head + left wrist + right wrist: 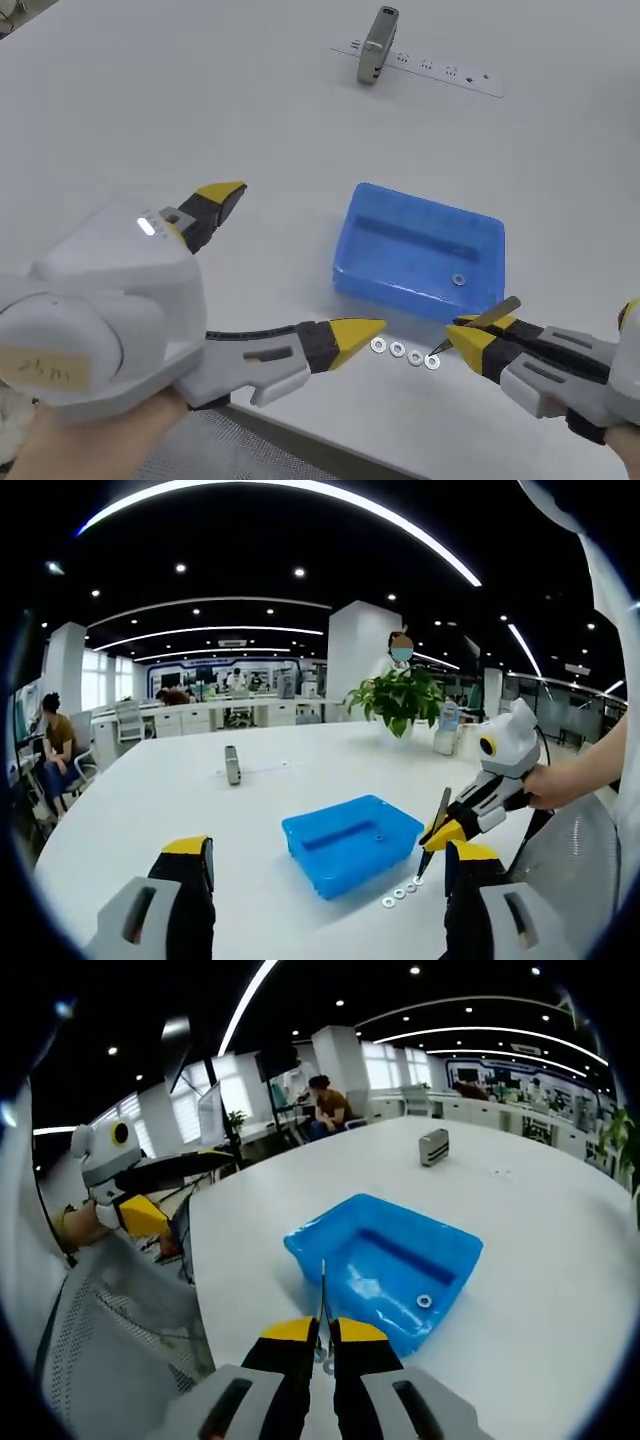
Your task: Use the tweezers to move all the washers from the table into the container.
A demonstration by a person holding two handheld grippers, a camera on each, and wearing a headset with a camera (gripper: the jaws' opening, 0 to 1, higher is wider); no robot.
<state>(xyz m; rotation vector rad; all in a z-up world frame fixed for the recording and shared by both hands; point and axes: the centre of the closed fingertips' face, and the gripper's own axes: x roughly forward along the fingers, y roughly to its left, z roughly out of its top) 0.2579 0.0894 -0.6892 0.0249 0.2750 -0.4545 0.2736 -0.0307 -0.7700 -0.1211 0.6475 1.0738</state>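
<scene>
Right tool [325, 1332] pinching tweezers [322, 1290]; left tool [327, 848] spread; head view: maybe four loose washers [405, 352]

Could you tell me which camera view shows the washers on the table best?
The head view: four washers lie in a row before the blue container. The left gripper view shows them small; in the right gripper view the right tool mostly hides them.
</scene>
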